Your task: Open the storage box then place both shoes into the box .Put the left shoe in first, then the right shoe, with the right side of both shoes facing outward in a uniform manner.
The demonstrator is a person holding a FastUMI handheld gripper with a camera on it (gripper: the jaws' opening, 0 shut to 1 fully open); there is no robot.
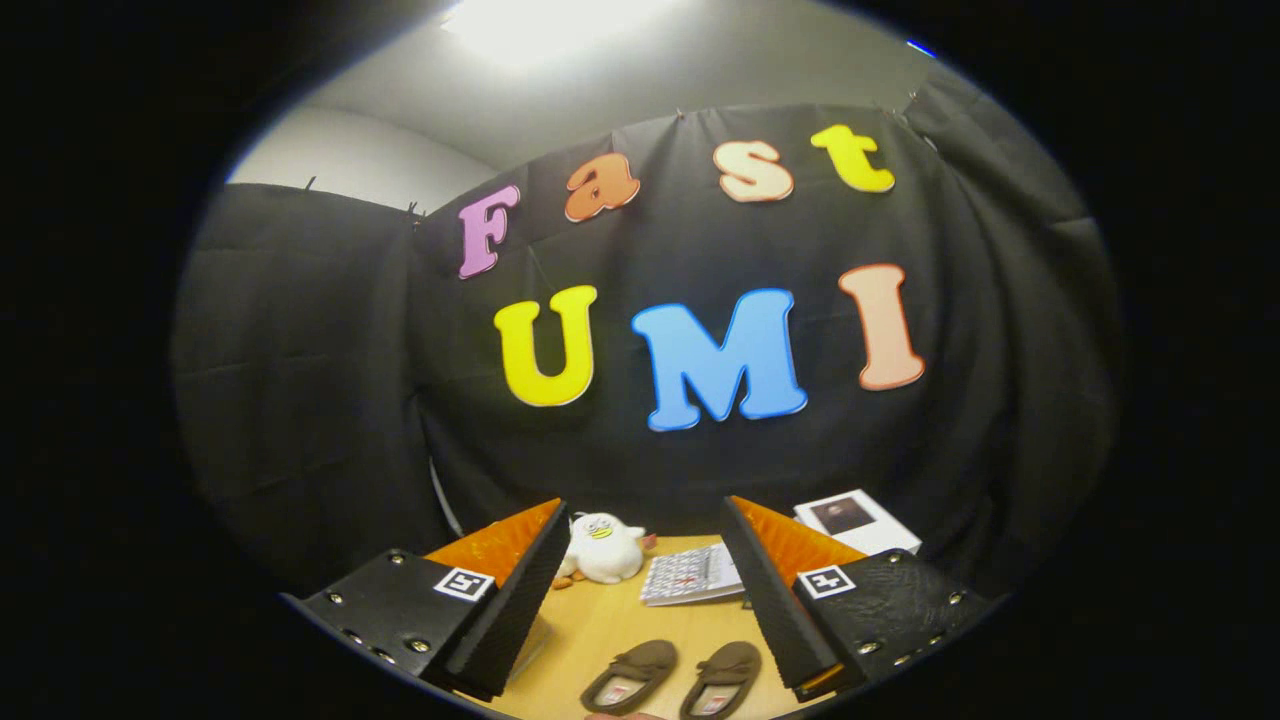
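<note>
A light wooden table (pixel 610 625) sits in a booth with black cloth (pixel 300 380) hung all around as its walls. Above the cloth, a pale wall and ceiling show, and a bright light (pixel 540 25) shines at the top.

On the far side of the table, toward the left, a white stuffed toy (pixel 603 548) sits close to the cloth. To the right of the toy lies a flat booklet (pixel 692 575) with a grid pattern. Farther right, past the right finger, a white box (pixel 857 522) with a dark picture on top rests at the far right of the table.

The gripper (pixel 640 610) is held above the near part of the table. Its two fingers are spread wide apart and hold nothing. Each finger carries a small square marker.

Two brown shoes lie side by side on the near part of the table, low down between the fingers. The left shoe (pixel 630 676) and the right shoe (pixel 722 678) almost touch each other, and both toes point toward the far side. The right shoe is just beside the right finger, and the left shoe is a bit apart from the left finger. You can see pale insides at the heels.
</note>
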